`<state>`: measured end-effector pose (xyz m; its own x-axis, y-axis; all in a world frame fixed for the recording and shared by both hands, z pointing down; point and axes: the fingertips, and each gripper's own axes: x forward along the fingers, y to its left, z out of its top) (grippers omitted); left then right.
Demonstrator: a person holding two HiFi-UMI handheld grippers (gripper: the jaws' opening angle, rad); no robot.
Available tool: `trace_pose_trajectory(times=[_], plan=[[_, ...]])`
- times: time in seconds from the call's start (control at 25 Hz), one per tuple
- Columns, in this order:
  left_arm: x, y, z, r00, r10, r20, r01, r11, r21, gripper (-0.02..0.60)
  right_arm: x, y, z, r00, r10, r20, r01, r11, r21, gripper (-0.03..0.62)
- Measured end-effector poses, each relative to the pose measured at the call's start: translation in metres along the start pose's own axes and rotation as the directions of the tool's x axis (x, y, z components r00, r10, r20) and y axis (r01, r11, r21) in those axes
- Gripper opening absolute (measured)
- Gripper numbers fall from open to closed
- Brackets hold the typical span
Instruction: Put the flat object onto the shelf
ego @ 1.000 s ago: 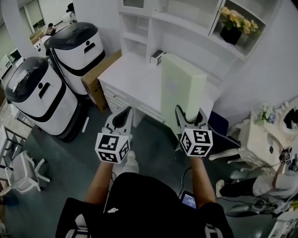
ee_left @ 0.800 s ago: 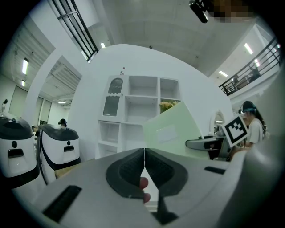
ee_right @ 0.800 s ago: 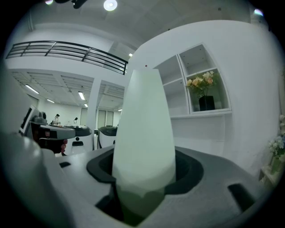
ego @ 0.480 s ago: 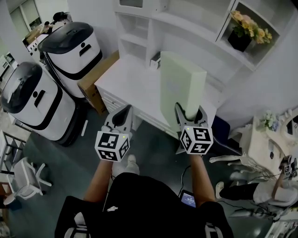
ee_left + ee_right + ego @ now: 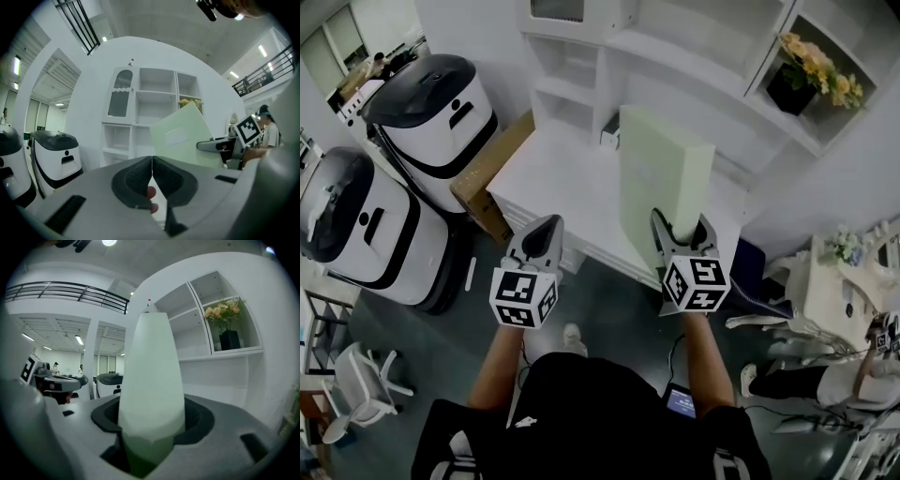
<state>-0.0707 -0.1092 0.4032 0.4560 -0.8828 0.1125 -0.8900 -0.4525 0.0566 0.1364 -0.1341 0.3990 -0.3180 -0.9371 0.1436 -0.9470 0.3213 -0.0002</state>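
Between the jaws of our right gripper [image 5: 682, 226] stands the pale green flat panel [image 5: 661, 183], clamped by its lower edge and held upright above the front part of the white desk [image 5: 558, 183], not yet on the shelf unit [image 5: 675, 47] behind it. From the right gripper view the panel [image 5: 152, 376] rises straight out of the dark pads, which press on it from both sides. Compared with a second ago our grip on it looks the same, and both grippers sit at nearly the same spot in the head view. The room has slid, though: the shelf unit and desk have drawn closer, the pot has moved toward the upper right corner, and the two white machines [image 5: 431, 108] have drifted to the left edge. A faint rectangular patch shows on the panel's face [image 5: 180, 138], too pale for us to read. The marker cubes [image 5: 695, 284] carry only black-and-white square patterns. Our left gripper [image 5: 547, 228] hangs beside the desk's edge with its jaws pressed together on nothing. One shelf compartment at the upper right holds a black pot [image 5: 789, 91] of yellow and orange flowers [image 5: 823, 66]. A brown cardboard box [image 5: 487, 173] leans between the desk and the nearer machine.
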Motion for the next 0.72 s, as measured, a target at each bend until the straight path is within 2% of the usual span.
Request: trace_pose_trajectory(times=[0.56, 0.72], plan=[[0.038, 0.063, 0.001, 0.998, -0.066, 0.01, 0.066, 0.998, -0.01, 0.006, 0.061, 0.022, 0.005, 0.998, -0.064, -0.018, 0.064, 0.998, -0.019, 0.27], [0.042, 0.072, 0.0, 0.997, -0.073, 0.011, 0.073, 0.997, 0.008, 0.006, 0.073, 0.026, 0.005, 0.997, -0.074, -0.022, 0.074, 0.997, -0.034, 0.27]])
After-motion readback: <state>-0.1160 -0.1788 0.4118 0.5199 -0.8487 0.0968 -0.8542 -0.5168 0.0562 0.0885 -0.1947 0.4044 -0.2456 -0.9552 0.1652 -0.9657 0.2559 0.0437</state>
